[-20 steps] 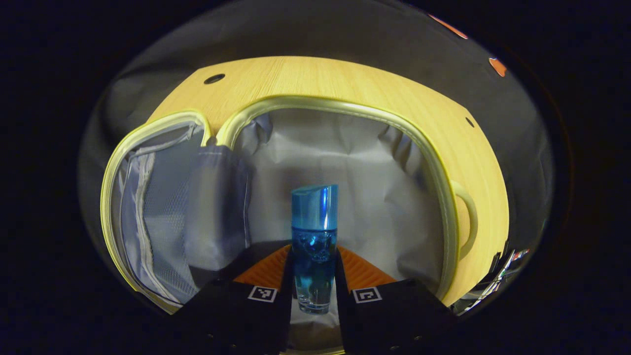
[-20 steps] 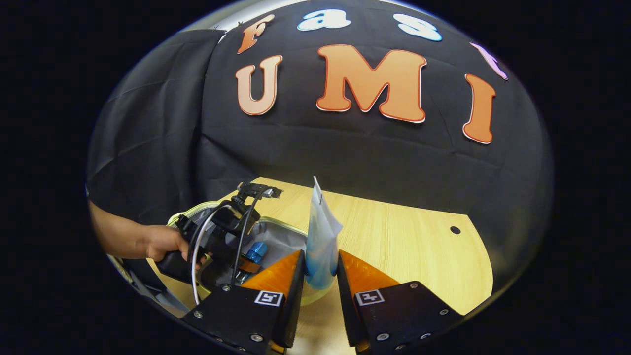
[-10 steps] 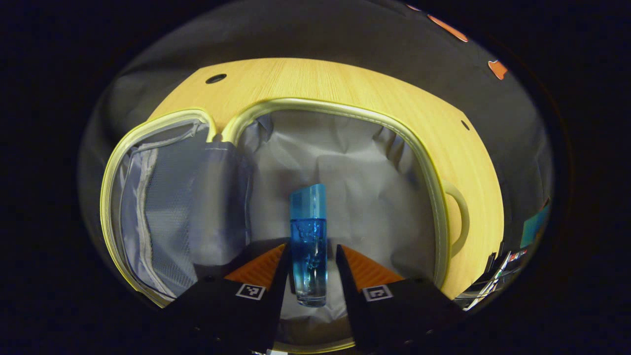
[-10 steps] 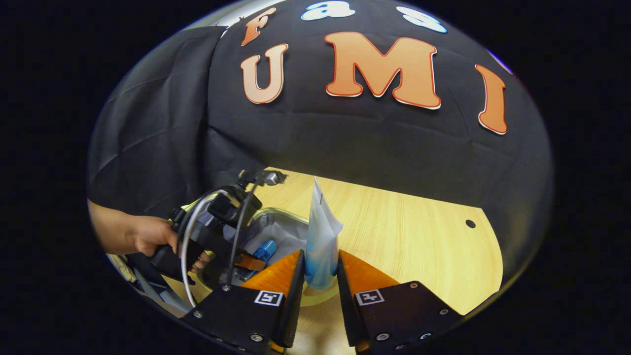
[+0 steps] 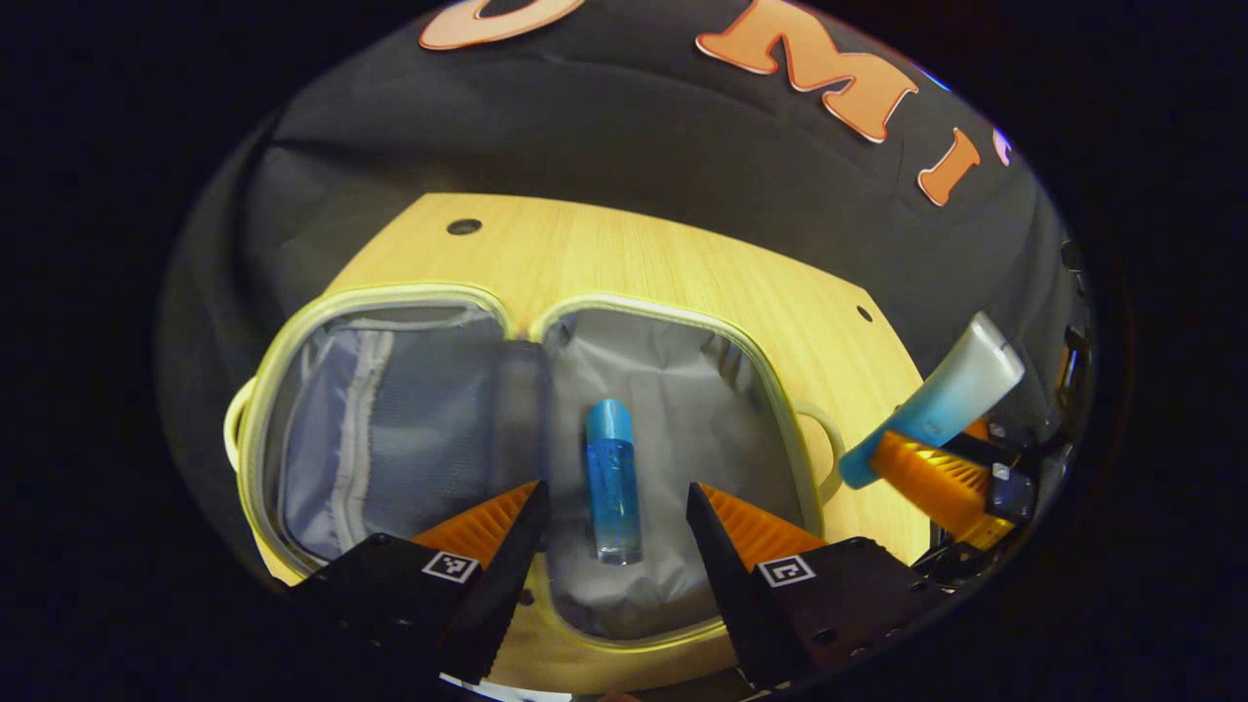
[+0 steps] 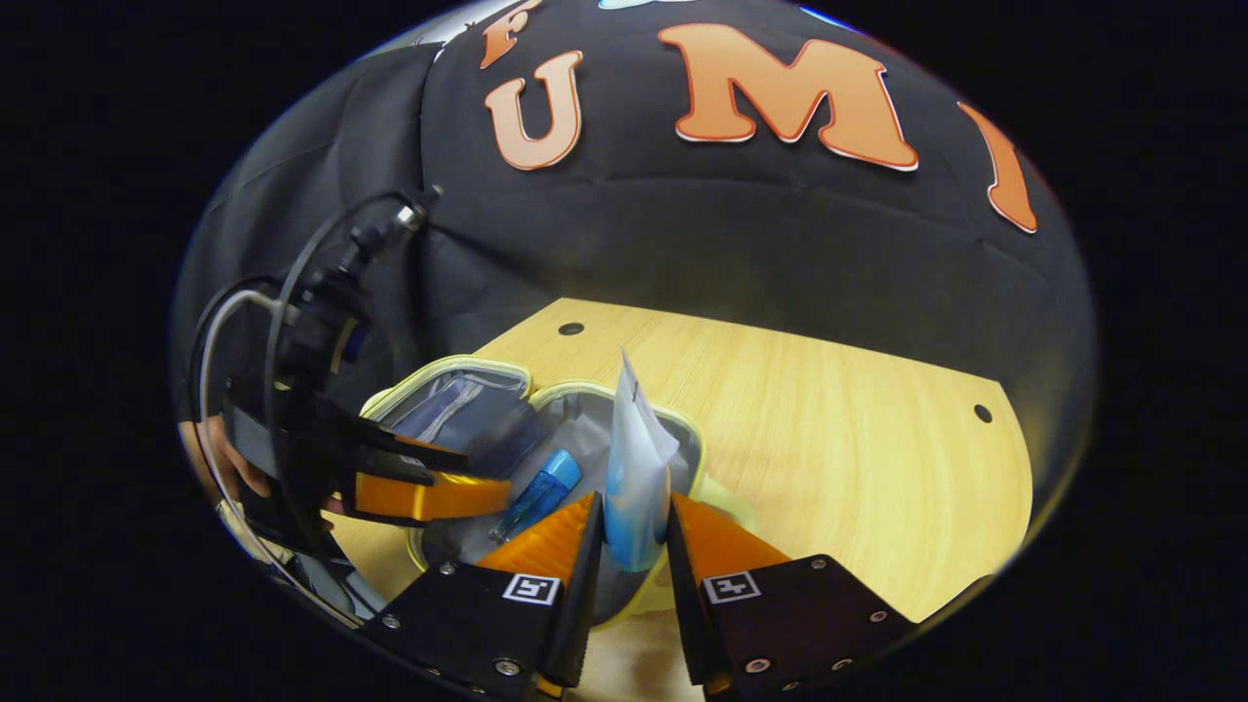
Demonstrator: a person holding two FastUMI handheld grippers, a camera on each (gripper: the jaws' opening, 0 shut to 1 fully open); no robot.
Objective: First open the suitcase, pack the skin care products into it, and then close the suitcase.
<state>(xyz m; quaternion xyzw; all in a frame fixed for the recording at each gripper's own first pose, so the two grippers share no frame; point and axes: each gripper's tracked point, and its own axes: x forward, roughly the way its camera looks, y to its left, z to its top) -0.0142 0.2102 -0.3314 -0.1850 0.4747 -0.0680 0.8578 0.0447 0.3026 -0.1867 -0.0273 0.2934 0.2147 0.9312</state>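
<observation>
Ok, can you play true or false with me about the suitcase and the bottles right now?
1. The suitcase lies open on the wooden table. True.
2. The left gripper squeezes the blue bottle. False: its fingers are spread apart and the bottle lies loose on the grey lining between them.
3. The right gripper holds a white and blue tube. True.
4. The tube already lies inside the suitcase. False: it is clamped upright in the right gripper, above the suitcase's edge.
5. The blue bottle lies in the mesh-pocket half. False: it lies in the plain grey half beside that.
</observation>
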